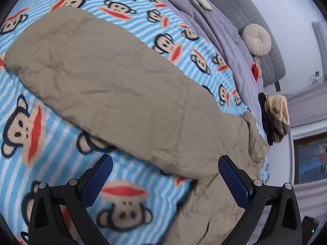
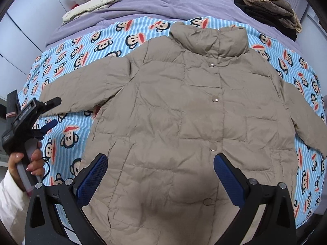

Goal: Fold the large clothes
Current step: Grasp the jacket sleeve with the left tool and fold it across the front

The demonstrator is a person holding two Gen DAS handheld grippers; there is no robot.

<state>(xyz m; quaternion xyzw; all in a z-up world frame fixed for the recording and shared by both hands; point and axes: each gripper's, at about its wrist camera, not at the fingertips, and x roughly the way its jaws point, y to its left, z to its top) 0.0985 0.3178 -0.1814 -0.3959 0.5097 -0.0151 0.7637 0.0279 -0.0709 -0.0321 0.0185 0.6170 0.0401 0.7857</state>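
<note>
While the left gripper (image 1: 165,169) hovers with its blue pads spread wide and nothing between them, the sleeve (image 1: 114,81) of a tan padded coat (image 2: 184,122) stretches away from it across the bed, its long axis running from near the gripper out toward the far left edge of the monkey-print blanket (image 1: 40,122). The sleeve's lower edge lies just ahead of the fingertips, so the left hand (image 2: 34,161) appears the nearer one for lifting that sleeve inward. Seen from the right wrist, the same gripper sits at the left edge of the blanket, just beside the cuff. At centre, the coat lies flat and face up, snaps (image 2: 215,98) closed down the front, collar (image 2: 210,38) toward the far edge of the blanket, hem toward the near edge, both sleeves spread sideways. The fabric looks soft, quilted and lightly creased. The right gripper (image 2: 161,169) hangs over the hem, jaws likewise parted and empty. Beyond, a purple quilt (image 2: 163,4) carries a stack of folded clothes (image 2: 269,6) at its right corner.
</note>
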